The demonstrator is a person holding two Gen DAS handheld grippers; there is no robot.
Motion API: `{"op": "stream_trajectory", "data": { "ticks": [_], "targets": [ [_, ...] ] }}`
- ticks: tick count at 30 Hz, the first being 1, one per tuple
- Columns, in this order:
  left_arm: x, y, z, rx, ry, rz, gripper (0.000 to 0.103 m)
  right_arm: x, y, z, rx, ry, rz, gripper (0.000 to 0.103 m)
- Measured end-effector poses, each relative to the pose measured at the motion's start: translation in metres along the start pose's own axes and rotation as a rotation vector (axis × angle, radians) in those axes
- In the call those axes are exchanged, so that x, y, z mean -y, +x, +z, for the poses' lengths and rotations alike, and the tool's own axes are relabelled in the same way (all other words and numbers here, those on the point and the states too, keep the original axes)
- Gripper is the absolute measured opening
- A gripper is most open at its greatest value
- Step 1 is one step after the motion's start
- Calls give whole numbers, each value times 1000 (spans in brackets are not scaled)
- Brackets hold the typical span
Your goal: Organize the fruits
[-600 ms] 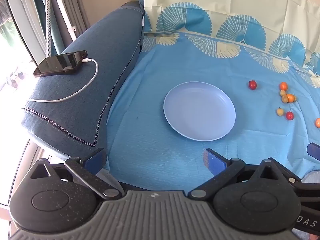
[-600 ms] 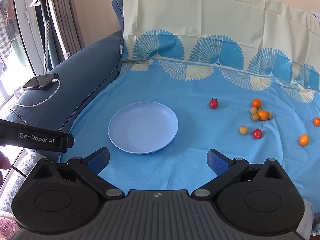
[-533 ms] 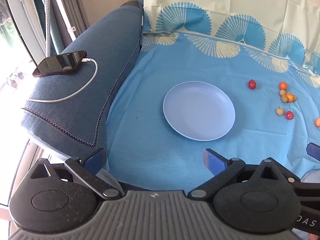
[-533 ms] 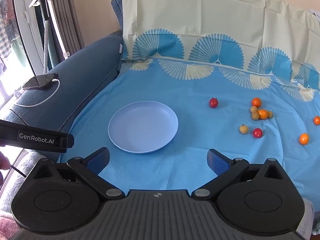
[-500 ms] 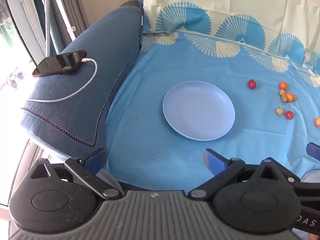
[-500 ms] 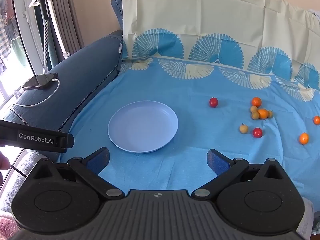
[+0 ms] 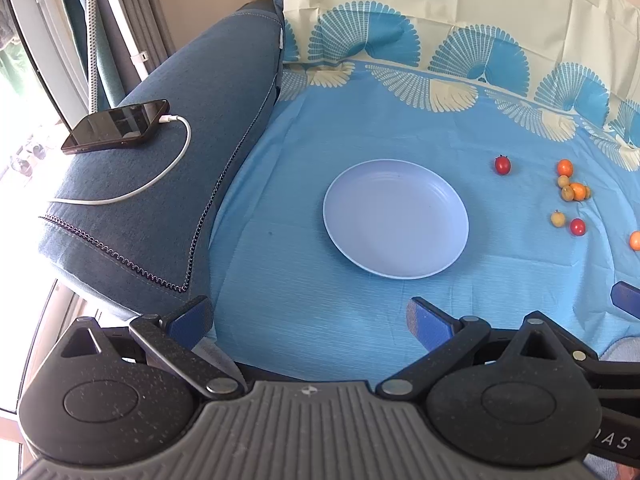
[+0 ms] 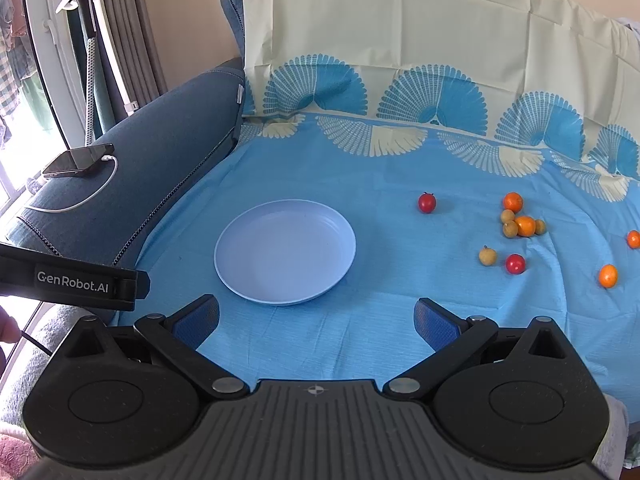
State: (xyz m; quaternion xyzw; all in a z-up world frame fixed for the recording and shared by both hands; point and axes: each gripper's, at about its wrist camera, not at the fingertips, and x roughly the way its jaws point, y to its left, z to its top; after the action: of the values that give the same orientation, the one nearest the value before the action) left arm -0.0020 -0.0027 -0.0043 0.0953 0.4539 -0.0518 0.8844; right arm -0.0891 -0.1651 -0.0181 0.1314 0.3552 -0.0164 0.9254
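An empty pale blue plate (image 7: 396, 219) (image 8: 285, 251) lies on the blue cloth. Right of it, small fruits are scattered: a red one (image 8: 427, 202) (image 7: 502, 165) nearest the plate, a cluster of orange and yellow-brown ones (image 8: 519, 220) (image 7: 573, 186), a yellow-brown one (image 8: 487, 256), another red one (image 8: 515, 263) and two orange ones (image 8: 608, 275) at the far right. My left gripper (image 7: 308, 320) is open and empty, short of the plate's near rim. My right gripper (image 8: 316, 322) is open and empty, also just short of the plate.
A blue sofa armrest (image 7: 160, 168) at the left carries a black phone (image 7: 116, 126) on a white charging cable (image 7: 160, 176). The cloth-covered backrest (image 8: 400, 60) rises behind. The left gripper's body (image 8: 72, 282) shows at the left edge of the right wrist view.
Both views have shifted very slightly; the plate sits a touch higher in the frames. Nothing was picked up or moved.
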Motion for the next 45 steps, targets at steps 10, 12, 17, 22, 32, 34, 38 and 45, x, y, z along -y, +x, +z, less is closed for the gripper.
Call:
{"op": "stream_trajectory", "data": {
  "ticks": [10, 12, 17, 22, 32, 34, 38, 45],
  "targets": [
    [0, 2, 2, -7, 3, 8, 103, 0, 2, 0, -1, -7, -1, 103],
    [0, 1, 3, -7, 4, 9, 103, -1, 1, 0, -1, -8, -1, 103],
    [0, 1, 4, -10, 11, 8, 103, -1, 1, 1, -1, -5, -4, 103],
    [0, 1, 4, -5, 11, 8, 103, -1, 1, 2, -1, -5, -4, 103],
    [0, 1, 4, 28, -5, -19, 103, 0, 0, 2, 0, 6, -4, 103],
    [1, 0, 4, 29, 0, -16, 103, 1, 0, 2, 2, 11, -3, 103],
    [2, -1, 4, 41, 13, -25, 103, 3, -1, 2, 11, 24, -11, 103],
    [15, 0, 5, 24, 41, -27, 103, 16, -7, 2, 48, 71, -56, 103]
  ]
}}
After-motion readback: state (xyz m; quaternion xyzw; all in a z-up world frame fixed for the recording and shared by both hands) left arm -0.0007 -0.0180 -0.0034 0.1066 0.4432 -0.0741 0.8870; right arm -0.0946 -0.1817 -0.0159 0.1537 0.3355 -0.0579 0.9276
